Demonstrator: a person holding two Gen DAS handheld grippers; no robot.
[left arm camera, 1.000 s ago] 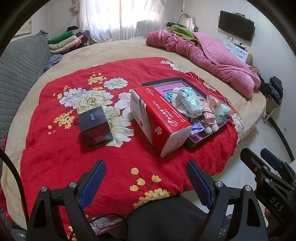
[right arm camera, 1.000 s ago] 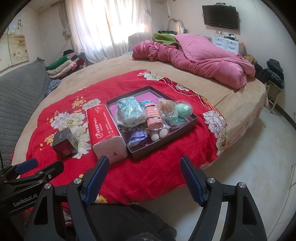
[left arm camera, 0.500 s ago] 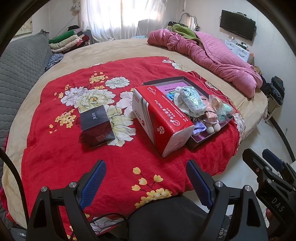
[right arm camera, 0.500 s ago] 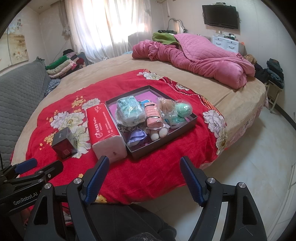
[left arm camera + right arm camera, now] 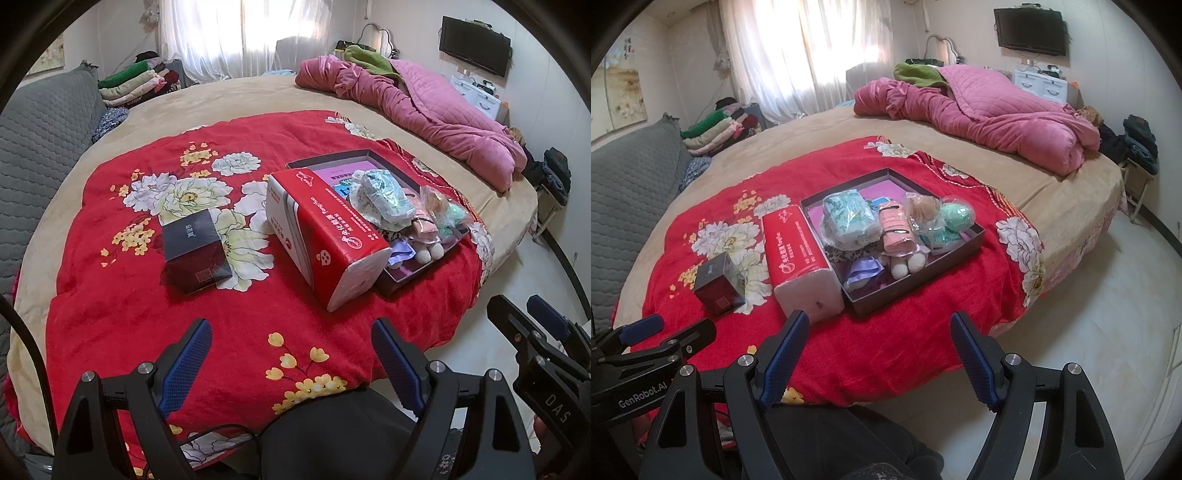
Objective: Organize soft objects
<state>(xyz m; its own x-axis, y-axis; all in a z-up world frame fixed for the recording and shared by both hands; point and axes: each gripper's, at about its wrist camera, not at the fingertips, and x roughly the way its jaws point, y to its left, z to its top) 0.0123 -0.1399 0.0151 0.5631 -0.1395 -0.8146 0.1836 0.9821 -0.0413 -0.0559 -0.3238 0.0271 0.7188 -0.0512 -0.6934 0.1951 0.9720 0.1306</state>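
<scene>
— Grey quilted cover (image 5: pixel 33 155) at far left, folded clothes (image 5: pixel 129 83) stacked beyond it by the curtained window.

— And on the red floral blanket (image 5: pixel 110 295)?

— Starting left: dark cube box (image 5: pixel 194 256), standing alone on a white flower print. Right of it, red tissue pack (image 5: pixel 325 236), lying lengthwise, touching the left wall of the dark tray (image 5: pixel 923 275).

— Inside the tray?

— Soft things, piled close: pale green wrapped bundle (image 5: pixel 851 218) at left, lilac pouch (image 5: pixel 864 271) near the front wall, pink wrapped roll (image 5: pixel 895 230) in the middle with white plush feet (image 5: pixel 907 266) just below it, tan plush in clear wrap (image 5: pixel 921 208) and mint-green ball (image 5: pixel 956 216) at right.

— Further right?

— Pink quilt (image 5: pixel 997 122) heaped on the far right of the tan bed (image 5: pixel 1052 192), green cloth (image 5: pixel 916 75) at its far end, wall television (image 5: pixel 1028 31) above.

— Claws?

— Left gripper (image 5: pixel 291 354) spread wide, holding nothing, low over the near blanket edge. Right gripper (image 5: pixel 877 347) likewise wide and holding nothing, near of the tray and tissue pack, well apart from both. Each visible at the edge of the other's view.
</scene>
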